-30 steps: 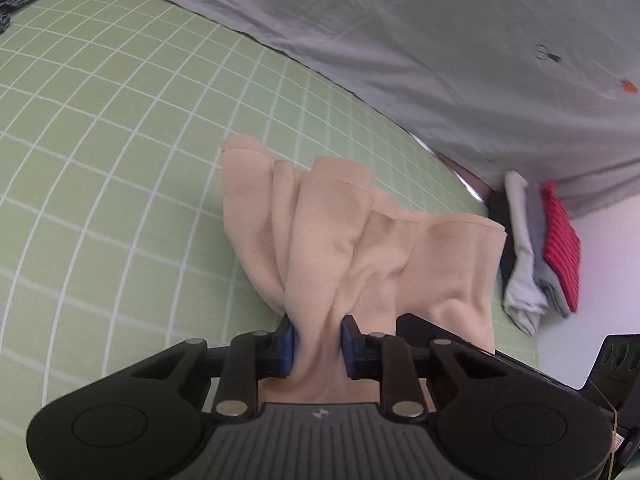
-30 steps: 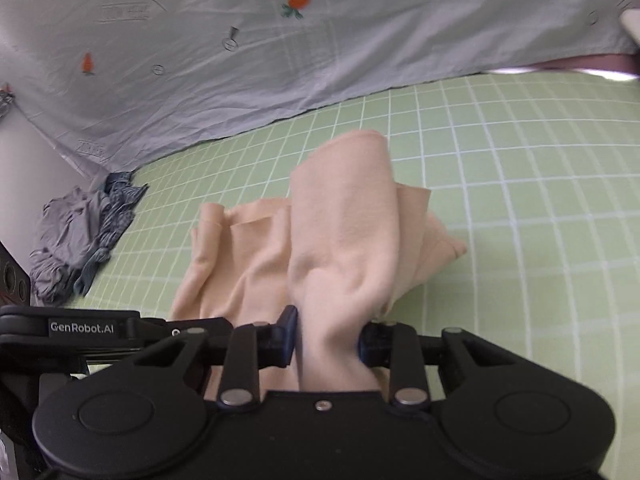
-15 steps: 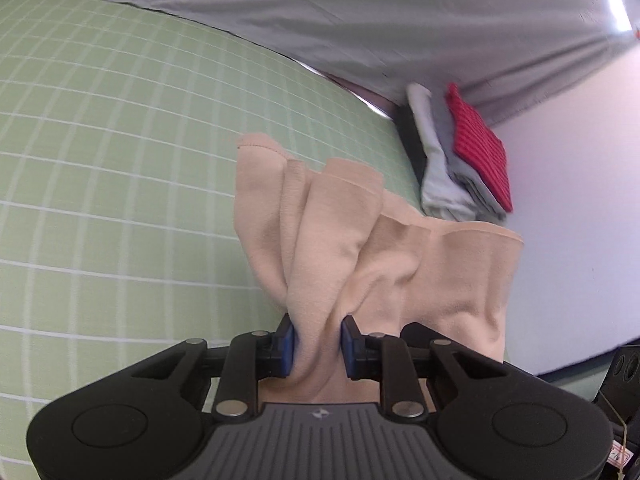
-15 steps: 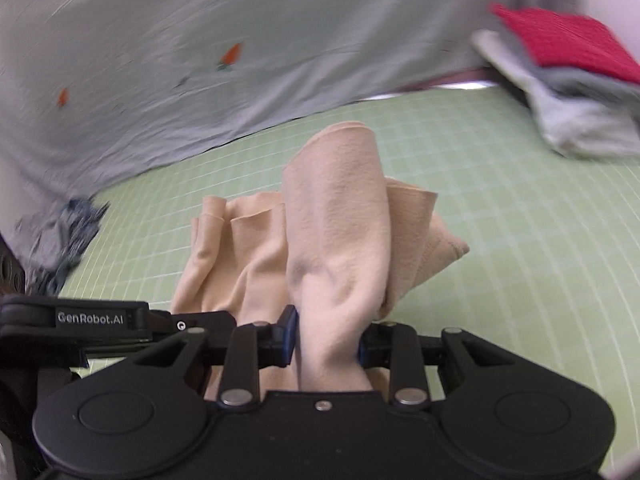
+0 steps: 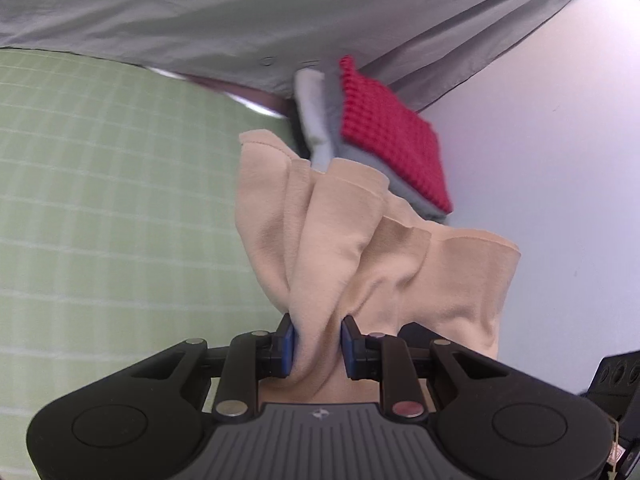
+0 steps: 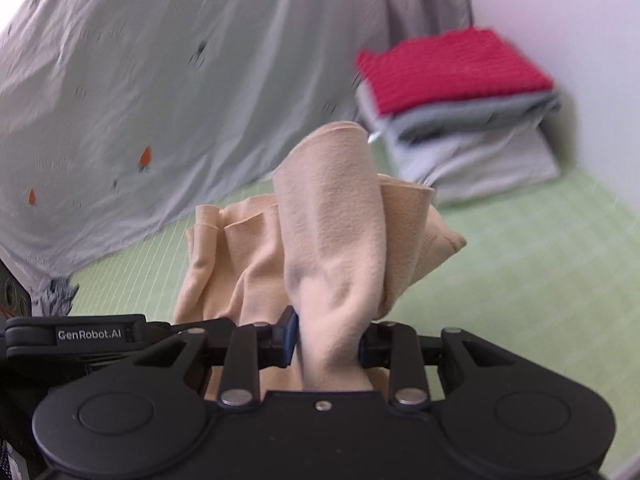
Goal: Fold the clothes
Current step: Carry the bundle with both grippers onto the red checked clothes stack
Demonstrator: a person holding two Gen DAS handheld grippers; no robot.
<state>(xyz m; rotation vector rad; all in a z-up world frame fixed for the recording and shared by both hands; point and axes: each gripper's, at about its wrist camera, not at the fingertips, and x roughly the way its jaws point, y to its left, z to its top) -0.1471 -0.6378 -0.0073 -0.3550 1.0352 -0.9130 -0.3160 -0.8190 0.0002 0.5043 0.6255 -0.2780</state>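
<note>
The bed (image 6: 540, 280) had little free room near the stack (image 6: 460, 92), so the garment (image 5: 360, 248), which hung bunched in the air above it, could knock the red top piece off if it was laid down carelessly. The left gripper (image 5: 317, 346) and the right gripper (image 6: 328, 340) each stood nearly closed, pinching 1 thick fold of it, and a fold could slip out.

Green checked bed (image 6: 520, 280), folded stack (image 6: 464, 120)

place: likely home bedroom | cues: green checked sheet (image 6: 520, 280), carrot-print quilt (image 6: 180, 80), folded clothes stack (image 6: 460, 100)
</note>
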